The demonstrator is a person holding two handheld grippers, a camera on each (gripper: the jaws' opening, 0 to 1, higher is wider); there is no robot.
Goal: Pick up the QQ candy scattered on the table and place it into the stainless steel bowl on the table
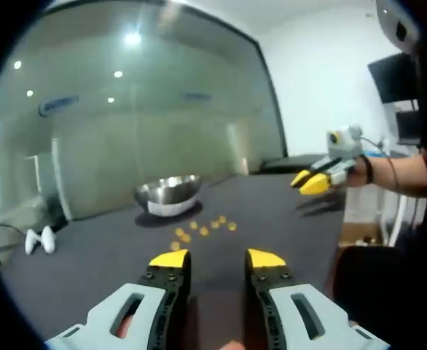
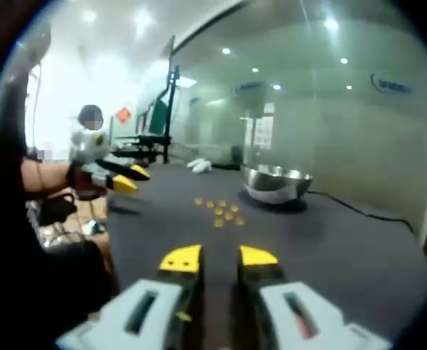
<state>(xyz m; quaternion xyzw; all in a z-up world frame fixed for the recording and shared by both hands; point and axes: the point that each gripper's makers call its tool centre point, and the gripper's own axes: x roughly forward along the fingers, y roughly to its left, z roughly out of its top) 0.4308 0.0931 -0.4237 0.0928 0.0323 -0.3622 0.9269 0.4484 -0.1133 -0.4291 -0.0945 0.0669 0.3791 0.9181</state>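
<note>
Several small yellow QQ candies (image 1: 202, 228) (image 2: 222, 211) lie scattered on the dark table, just in front of the stainless steel bowl (image 1: 168, 192) (image 2: 275, 182). The bowl stands upright; its inside is hidden. My left gripper (image 1: 218, 259) hovers short of the candies, jaws open with nothing between them; it also appears far left in the right gripper view (image 2: 128, 177). My right gripper (image 2: 218, 257) is open and empty too, held back from the candies. In the left gripper view it hangs above the table's right side (image 1: 310, 181), held by a hand.
A white object (image 1: 38, 239) (image 2: 199, 166) lies near the table's far corner. A thin cable (image 2: 359, 209) runs across the table behind the bowl. A glass wall rises beyond the table. The person's arm (image 1: 396, 175) reaches in from the side.
</note>
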